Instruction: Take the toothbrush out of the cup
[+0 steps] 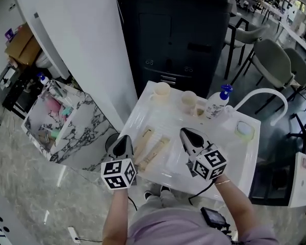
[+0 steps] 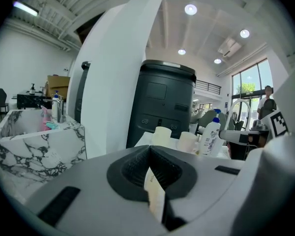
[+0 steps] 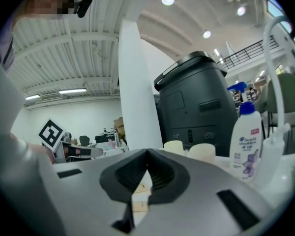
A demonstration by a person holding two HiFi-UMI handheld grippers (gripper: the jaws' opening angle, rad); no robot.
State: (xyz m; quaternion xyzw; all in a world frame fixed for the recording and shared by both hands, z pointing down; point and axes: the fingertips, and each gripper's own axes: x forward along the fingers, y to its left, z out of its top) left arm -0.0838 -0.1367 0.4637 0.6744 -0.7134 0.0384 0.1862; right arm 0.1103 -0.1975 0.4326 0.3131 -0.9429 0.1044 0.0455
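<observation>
Lying flat on the white worktop [image 1: 229, 154], two long beige sticks [image 1: 144, 140] that look like toothbrushes are sitting between the tools, well apart from the two cups [image 1: 161, 92] near the far edge. The left tool [image 1: 125, 138] and right tool [image 1: 185, 133] are both hovering with jaws pressed together, gripping nothing. A pump bottle [image 1: 217, 103] is standing beside the cups.

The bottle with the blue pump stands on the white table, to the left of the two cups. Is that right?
Not quite. The bottle with the blue pump does stand on the white table, but to the right of the two cups, the left cup and the right cup. The head view shows it.
</observation>
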